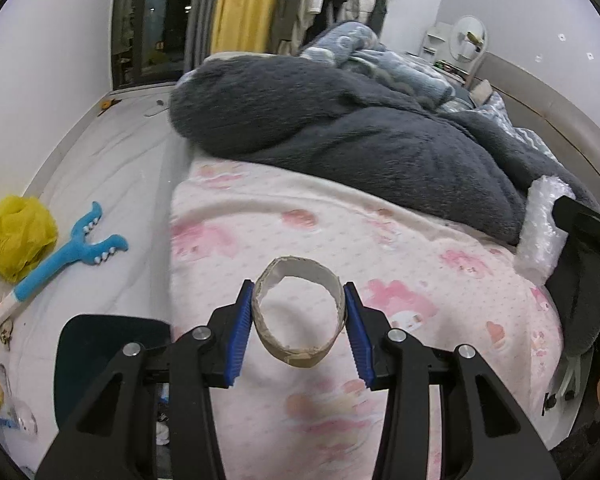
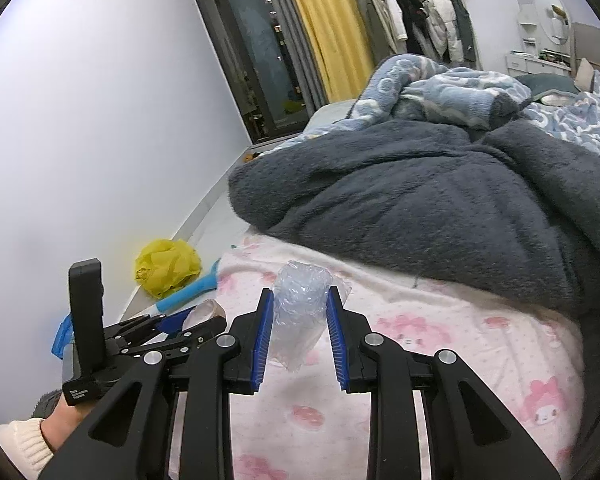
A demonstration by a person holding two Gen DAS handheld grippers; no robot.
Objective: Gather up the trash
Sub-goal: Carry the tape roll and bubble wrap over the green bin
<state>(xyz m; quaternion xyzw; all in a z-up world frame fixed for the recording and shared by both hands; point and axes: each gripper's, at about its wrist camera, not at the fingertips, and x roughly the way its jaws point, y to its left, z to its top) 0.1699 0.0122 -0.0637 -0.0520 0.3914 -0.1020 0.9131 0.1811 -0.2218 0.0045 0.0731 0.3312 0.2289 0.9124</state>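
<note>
Looking through the left wrist view, we see our left gripper (image 1: 299, 312) closed on a cardboard tape ring (image 1: 299, 316), the blue pads pressing its two sides so that it hangs above the pink blanket (image 1: 420, 248); on the floor at the far left lie a yellow plastic bag (image 1: 18, 236) and a blue toy (image 1: 70, 252). In the right wrist view, our right gripper (image 2: 299, 332) is clamped on a piece of clear bubble wrap (image 2: 298, 312), held up above the same blanket; the dark grey duvet (image 2: 440, 200) is heaped beyond; we judge both pieces are carried toward one collection place, perhaps the yellow bag.
</note>
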